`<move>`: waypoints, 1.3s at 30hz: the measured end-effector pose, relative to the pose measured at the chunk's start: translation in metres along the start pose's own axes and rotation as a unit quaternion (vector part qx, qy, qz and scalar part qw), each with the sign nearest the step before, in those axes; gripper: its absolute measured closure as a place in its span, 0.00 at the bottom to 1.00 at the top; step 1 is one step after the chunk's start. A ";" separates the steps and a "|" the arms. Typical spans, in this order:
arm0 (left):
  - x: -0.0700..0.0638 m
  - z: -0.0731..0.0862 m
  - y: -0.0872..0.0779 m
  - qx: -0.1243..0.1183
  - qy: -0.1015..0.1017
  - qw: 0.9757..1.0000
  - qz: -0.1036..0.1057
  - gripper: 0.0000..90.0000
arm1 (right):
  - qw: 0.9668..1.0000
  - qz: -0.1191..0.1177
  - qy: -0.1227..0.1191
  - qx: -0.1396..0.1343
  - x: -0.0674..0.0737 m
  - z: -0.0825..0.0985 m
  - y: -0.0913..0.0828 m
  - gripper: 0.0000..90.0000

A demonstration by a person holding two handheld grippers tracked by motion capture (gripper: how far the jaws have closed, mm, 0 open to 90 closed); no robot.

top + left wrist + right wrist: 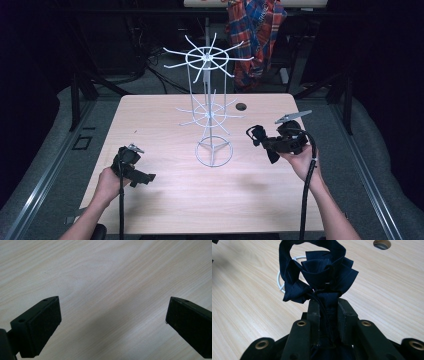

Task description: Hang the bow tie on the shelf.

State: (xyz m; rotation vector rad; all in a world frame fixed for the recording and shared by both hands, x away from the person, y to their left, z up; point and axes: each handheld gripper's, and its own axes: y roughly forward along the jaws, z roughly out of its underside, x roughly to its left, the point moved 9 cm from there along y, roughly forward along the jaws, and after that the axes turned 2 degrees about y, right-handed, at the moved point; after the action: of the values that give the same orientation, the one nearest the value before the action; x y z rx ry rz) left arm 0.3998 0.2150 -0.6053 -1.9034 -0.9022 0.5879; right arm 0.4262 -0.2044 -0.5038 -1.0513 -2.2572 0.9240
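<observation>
Wooden table (165, 200), right gripper (329, 303) around fabric bow (322, 267)

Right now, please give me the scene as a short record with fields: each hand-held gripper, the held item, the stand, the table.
left hand-held gripper: open, empty, over bare wood
right hand-held gripper: shut on dark blue fabric bow
dark blue fabric bow: held above the table
white wire stand: upright, mid table, hooks empty
table: light wood, round hole at far side

Navy fabric bow (322, 272), white wire rack (209, 100)
</observation>
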 end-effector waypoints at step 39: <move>-0.002 -0.002 0.001 0.001 0.006 1.000 0.004 0.00 | 0.999 0.000 0.010 -0.043 -0.004 -0.022 -0.024 0.82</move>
State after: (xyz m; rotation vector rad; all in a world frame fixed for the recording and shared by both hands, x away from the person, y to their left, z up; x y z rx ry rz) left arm 0.4001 0.2119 -0.6057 -1.9066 -0.8869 0.5814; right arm 0.4319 -0.2108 -0.4722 -1.0930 -2.2978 0.8201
